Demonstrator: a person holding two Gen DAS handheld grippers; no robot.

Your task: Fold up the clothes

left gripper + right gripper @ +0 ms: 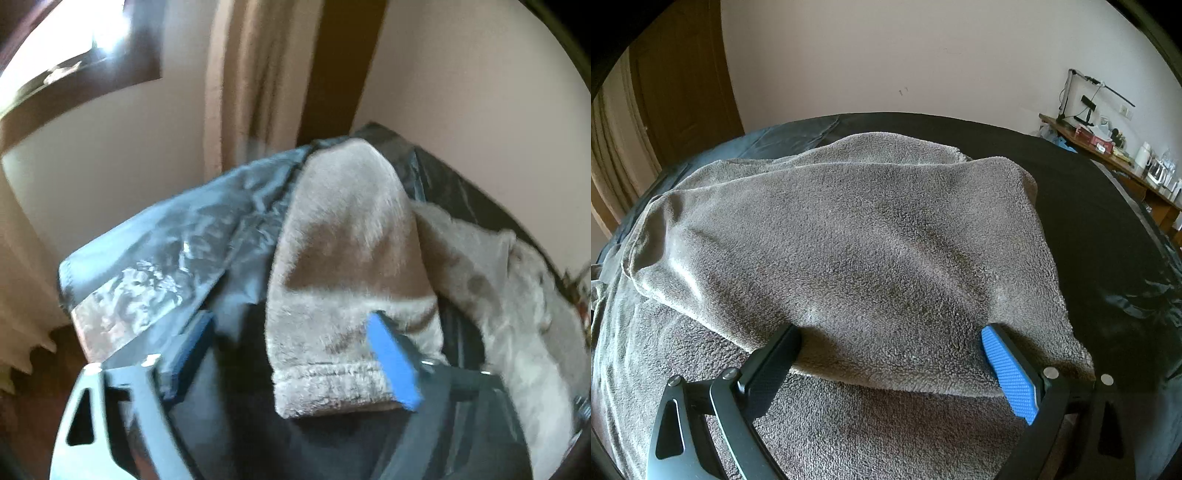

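Observation:
A grey-brown fleece garment (871, 236) lies on a black-covered bed (1108, 236), with one layer folded over another. My right gripper (890, 354) is open, its fingers spread wide at the near edge of the folded-over layer, apart from it. In the left wrist view a fleece sleeve or leg with a hemmed cuff (340, 295) hangs between the fingers of my left gripper (288, 339), which is open. The blue pad (391, 365) touches the cuff's right side. More fleece (509, 302) lies at the right.
A shiny dark sheet (177, 243) is bunched up left of the cuff. Beige curtains (243, 81) and a pale wall stand behind. A wooden desk (1115, 155) with bottles and a lamp stands at the far right. A wooden door (679, 81) is at the left.

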